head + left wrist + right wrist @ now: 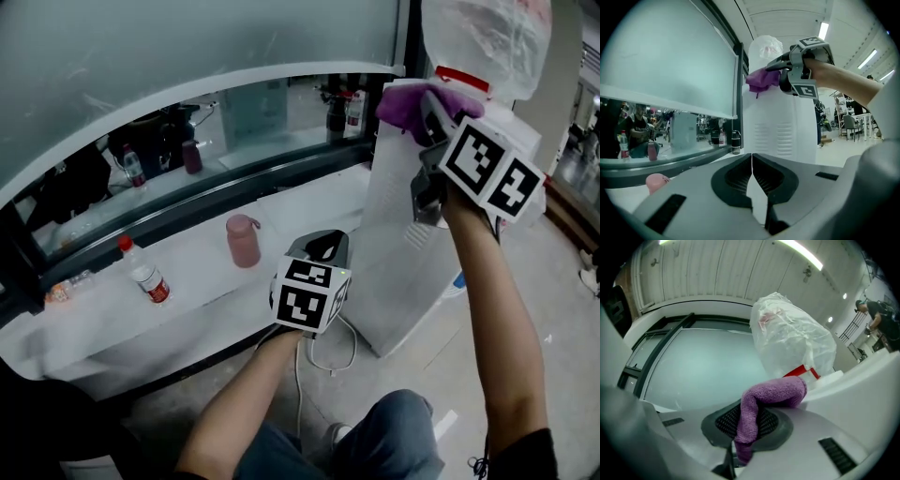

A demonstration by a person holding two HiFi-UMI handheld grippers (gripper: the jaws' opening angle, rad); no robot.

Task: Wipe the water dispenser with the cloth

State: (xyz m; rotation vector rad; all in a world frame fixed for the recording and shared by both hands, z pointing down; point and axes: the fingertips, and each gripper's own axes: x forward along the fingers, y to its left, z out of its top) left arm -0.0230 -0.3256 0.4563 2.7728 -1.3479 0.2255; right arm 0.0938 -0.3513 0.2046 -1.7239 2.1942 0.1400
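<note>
The white water dispenser [403,253] stands on the floor at the right, its bottle wrapped in clear plastic [487,42] above a red collar. My right gripper [427,117] is raised to the dispenser's top front edge and is shut on the purple cloth [408,105], which presses against that edge. In the right gripper view the purple cloth [761,406] hangs out of the closed jaws below the wrapped bottle [792,341]. My left gripper [323,248] hovers low beside the dispenser's front, shut and empty. The left gripper view shows the dispenser [780,122] and the cloth [761,79].
A white curved counter [187,272] runs along the left, carrying a pink bottle [243,240] and a red-capped water bottle [143,272]. Behind it is a glass partition [187,56] with more bottles on a ledge. A cable [328,361] lies on the floor by my knee.
</note>
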